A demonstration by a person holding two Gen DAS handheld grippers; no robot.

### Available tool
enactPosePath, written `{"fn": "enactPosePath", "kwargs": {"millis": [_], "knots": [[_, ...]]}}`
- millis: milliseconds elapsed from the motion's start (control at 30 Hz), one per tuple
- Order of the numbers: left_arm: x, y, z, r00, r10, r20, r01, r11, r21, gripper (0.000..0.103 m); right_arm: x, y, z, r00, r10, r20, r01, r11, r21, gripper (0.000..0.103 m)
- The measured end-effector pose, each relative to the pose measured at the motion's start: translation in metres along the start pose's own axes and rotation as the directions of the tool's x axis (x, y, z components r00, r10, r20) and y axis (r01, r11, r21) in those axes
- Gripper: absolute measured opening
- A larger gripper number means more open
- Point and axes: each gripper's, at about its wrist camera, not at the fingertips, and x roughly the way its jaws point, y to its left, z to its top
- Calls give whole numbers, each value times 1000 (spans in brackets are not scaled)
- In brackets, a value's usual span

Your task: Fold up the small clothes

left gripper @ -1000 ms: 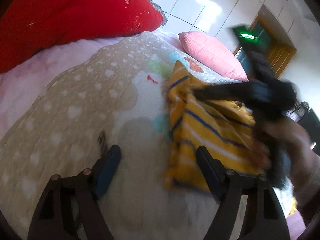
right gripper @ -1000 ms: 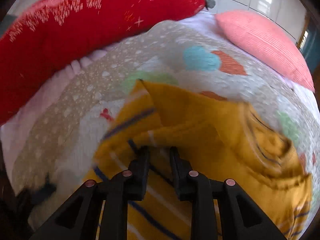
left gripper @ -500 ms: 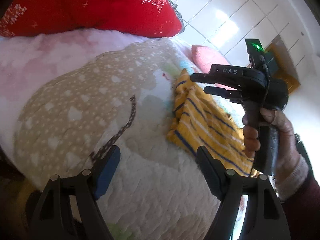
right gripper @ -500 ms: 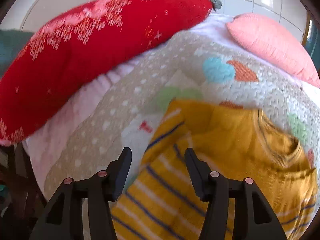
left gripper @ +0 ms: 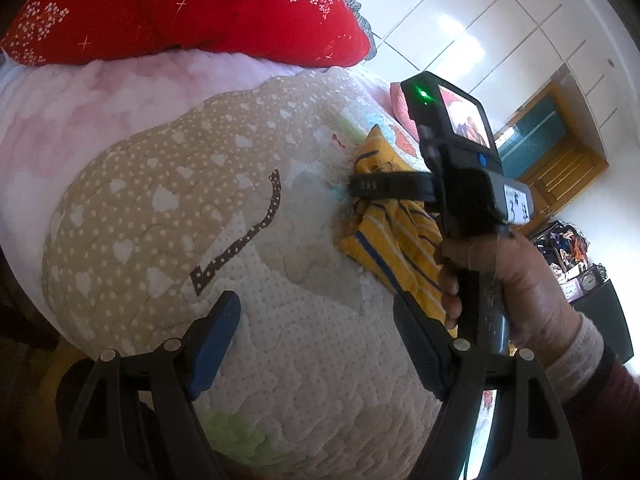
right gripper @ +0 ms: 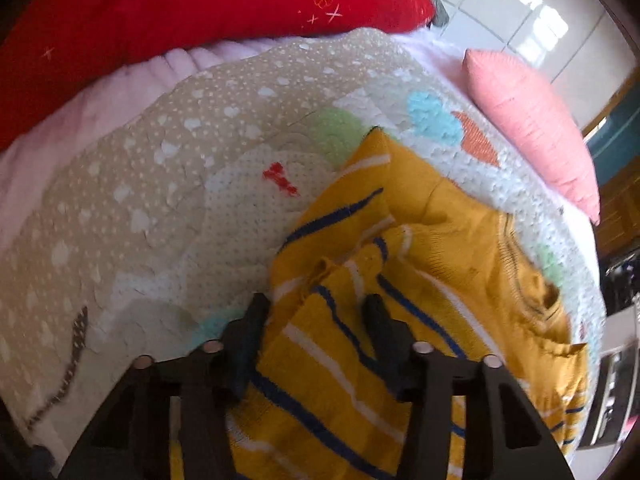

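My right hand-held gripper (right gripper: 316, 312) is down over the near, bunched end of the small yellow striped top (right gripper: 420, 248), its jaws having just been narrowing around a ridge of the knit; the fabric sits between the fingers, but I cannot tell for certain that the pads are pressing on it, so I read them as partly apart. I judge this as taking hold of a loose fold so it can be carried over the body of the garment. The top lies on the bed's patterned quilt (right gripper: 168, 168), rumpled, with its collar end toward the pink pillow (right gripper: 532, 128). My left hand-held gripper (left gripper: 316, 324) hangs spread wide and empty over bare quilt, well apart from the top, probably kept clear so the right side can work alone. In the left view the person's right hand (left gripper: 516, 280) grips the handle of the other tool above the garment. A red cushion (left gripper: 180, 8) sits at the head of the bed, white panelled wall and a wooden door frame (left gripper: 568, 152) lie beyond.
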Motion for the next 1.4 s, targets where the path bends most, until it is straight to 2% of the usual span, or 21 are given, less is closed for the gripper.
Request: {"fn": "enactPosePath", "kwargs": {"millis": [67,233,400,533,633,767,933,1400], "knots": [[-3,-2,-3,1000,13,-1,-13,1000,2,78,1,-1,-4,1000,-6,14,6,1000,-19,44],[-2,-11,-8,998,59,-17,-59,998,17,78,6,4,-13,997,-37,66,43,996,-81,46],[-3,-22,-14,990,139,-37,-137,989,63,78,6,-4,-14,996,7,84,-3,999,-49,49],[-2,-33,-20,974,224,-39,-217,967,137,78,4,-10,-18,993,47,108,-45,999,-18,49],[-2,-36,-23,968,249,-32,-241,957,163,78,4,-13,-21,988,80,133,-79,997,-11,50],[1,-39,-24,965,261,-36,-251,951,180,78,6,-19,-27,978,116,172,-117,993,-3,52],[4,-39,-24,960,276,-33,-265,945,191,78,5,-12,-34,972,79,220,-80,997,-5,54],[4,-35,-23,959,282,-14,-274,941,199,78,6,-13,-35,969,80,235,-81,997,-3,55]]}}
